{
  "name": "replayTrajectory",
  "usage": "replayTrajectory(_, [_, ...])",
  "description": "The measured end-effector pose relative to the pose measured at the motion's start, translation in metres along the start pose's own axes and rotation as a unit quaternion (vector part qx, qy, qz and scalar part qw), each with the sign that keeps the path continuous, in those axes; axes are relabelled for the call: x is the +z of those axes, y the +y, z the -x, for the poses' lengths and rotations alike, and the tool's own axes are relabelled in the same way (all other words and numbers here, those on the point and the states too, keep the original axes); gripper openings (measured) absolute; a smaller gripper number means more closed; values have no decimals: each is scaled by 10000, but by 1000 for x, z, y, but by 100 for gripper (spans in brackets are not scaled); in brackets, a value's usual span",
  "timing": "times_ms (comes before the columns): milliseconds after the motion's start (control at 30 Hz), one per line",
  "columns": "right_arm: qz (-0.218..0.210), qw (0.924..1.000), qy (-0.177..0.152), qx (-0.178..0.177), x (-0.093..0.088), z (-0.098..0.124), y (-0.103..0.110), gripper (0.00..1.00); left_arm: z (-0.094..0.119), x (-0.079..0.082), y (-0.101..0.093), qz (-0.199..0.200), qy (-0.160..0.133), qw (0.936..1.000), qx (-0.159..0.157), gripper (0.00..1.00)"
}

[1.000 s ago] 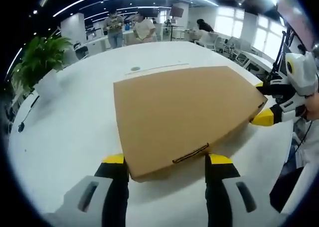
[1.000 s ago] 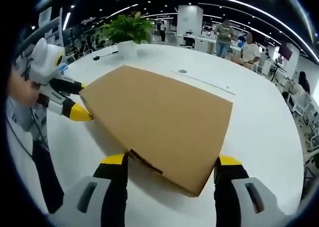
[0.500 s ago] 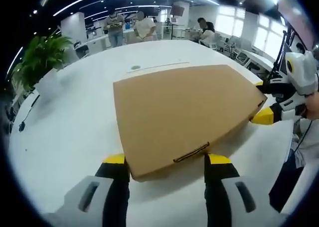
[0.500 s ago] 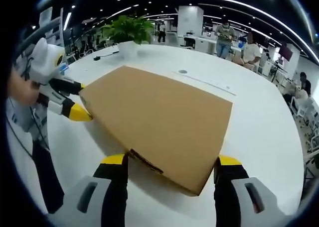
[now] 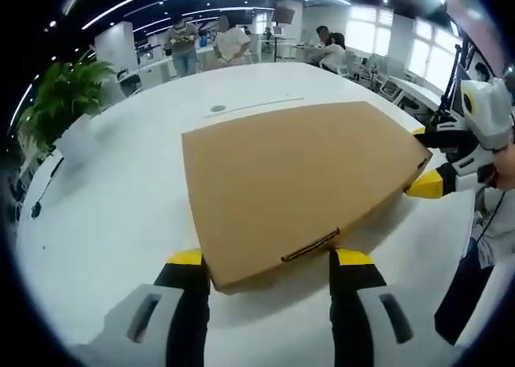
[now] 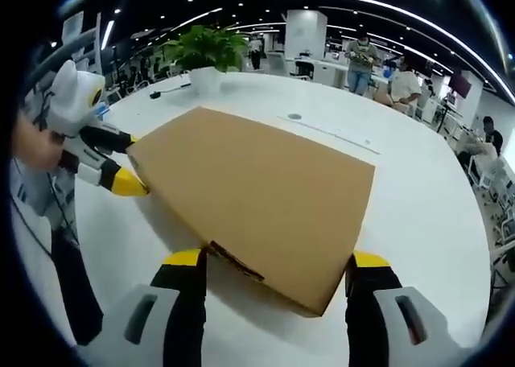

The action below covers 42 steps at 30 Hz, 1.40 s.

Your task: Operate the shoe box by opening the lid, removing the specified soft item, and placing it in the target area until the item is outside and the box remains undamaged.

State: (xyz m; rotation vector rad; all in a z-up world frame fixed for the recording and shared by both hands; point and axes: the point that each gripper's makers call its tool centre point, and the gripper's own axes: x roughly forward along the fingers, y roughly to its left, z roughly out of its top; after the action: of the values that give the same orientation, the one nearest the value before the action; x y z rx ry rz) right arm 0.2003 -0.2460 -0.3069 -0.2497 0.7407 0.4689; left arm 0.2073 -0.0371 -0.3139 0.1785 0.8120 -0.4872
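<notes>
A closed brown cardboard shoe box (image 5: 294,182) (image 6: 257,190) lies flat on the white table (image 5: 113,222) (image 6: 418,214). My left gripper (image 5: 270,259) is open, its yellow-tipped fingers (image 5: 187,258) standing either side of the box's near end. From the right of that view my right gripper (image 5: 425,162) straddles the far end. In the right gripper view my right gripper (image 6: 278,260) is open around its end of the box, and the left gripper (image 6: 130,162) straddles the opposite end at the left. The lid is down, so the inside is hidden.
A potted plant (image 5: 64,101) (image 6: 208,53) stands near the table's edge. A round grommet (image 6: 294,116) and a thin strip (image 6: 330,132) lie on the table beyond the box. People and desks fill the office behind. A hand (image 6: 32,150) holds the left gripper.
</notes>
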Motion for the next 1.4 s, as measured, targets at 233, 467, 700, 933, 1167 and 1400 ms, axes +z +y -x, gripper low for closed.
replayTrajectory(233, [64,10000,-39,-17,3,-5,-5,69,-6,5,1,-14,31,10000,-26,59])
replayTrajectory(467, [130,9998,168,34,11,-13,-19,67,-17,17,6,-30,152,9999,23,59])
replayTrajectory(700, [94,9999,133,-13,15,-18,-26,67,-24,24,9,-62,86,9999,-12,59])
replayTrajectory(933, [99,9999,115,-15,16,-20,-29,68,-27,27,9,-82,73,9999,-26,58])
replayTrajectory(1167, [130,9998,145,27,18,-22,-33,68,-32,25,13,-343,321,9989,-20,52])
replayTrajectory(1400, [182,9993,303,111,25,-28,-40,68,-36,30,17,-312,346,9989,0,53])
